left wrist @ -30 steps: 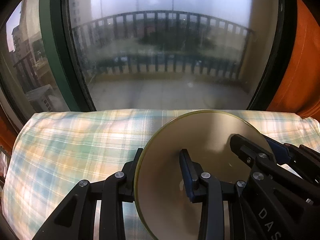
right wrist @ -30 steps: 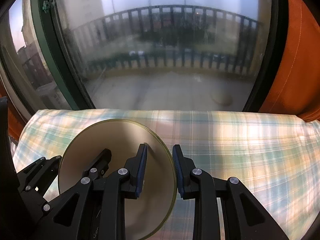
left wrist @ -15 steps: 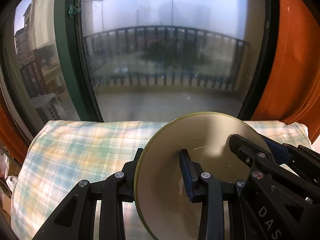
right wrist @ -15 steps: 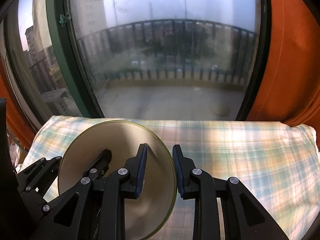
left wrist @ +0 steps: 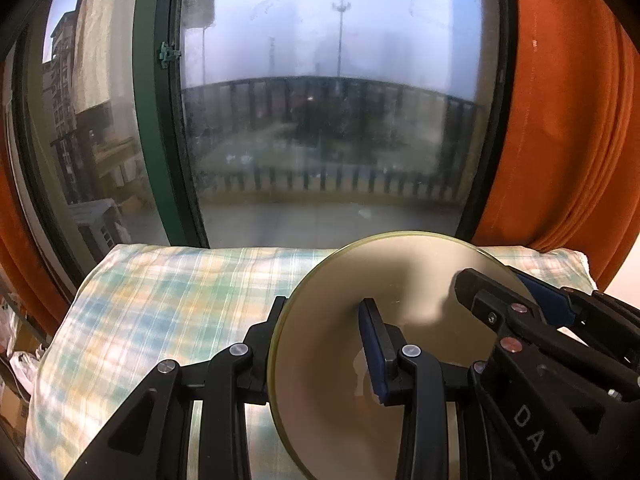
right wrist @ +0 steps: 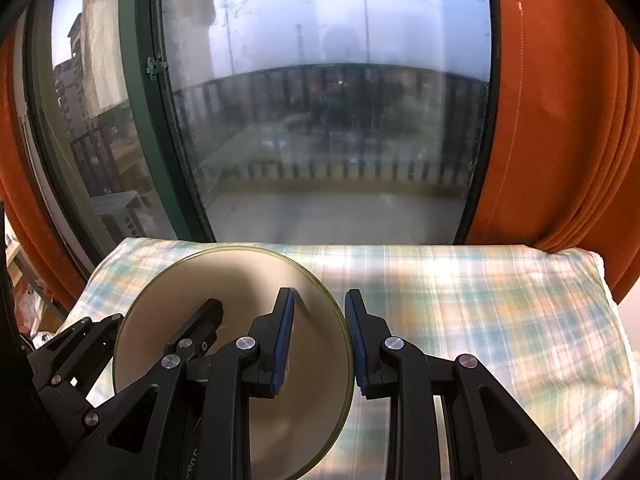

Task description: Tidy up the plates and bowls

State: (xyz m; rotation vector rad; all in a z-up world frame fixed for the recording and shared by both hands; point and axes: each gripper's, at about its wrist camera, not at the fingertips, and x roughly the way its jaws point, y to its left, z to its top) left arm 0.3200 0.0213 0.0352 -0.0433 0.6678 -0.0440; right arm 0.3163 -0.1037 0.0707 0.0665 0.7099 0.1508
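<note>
We look from each wrist forward and somewhat down along its own fingers, very near them. Both views face the far window [left wrist: 336, 128] behind the checked cloth [left wrist: 168, 304]. They share the beige plate [left wrist: 344, 360], the window, the cloth and the orange curtain [right wrist: 560, 128] at the right.

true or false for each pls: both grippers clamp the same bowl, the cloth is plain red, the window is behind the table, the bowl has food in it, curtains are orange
1. Both the left gripper and the right gripper clamp the rim of one bowl. True.
2. The cloth is plain red. False: it is a pale green, blue and yellow check.
3. A window stands beyond the cloth's far edge. True.
4. The bowl holds food. False: what shows of its inside is bare.
5. The curtains are orange. True.
</note>
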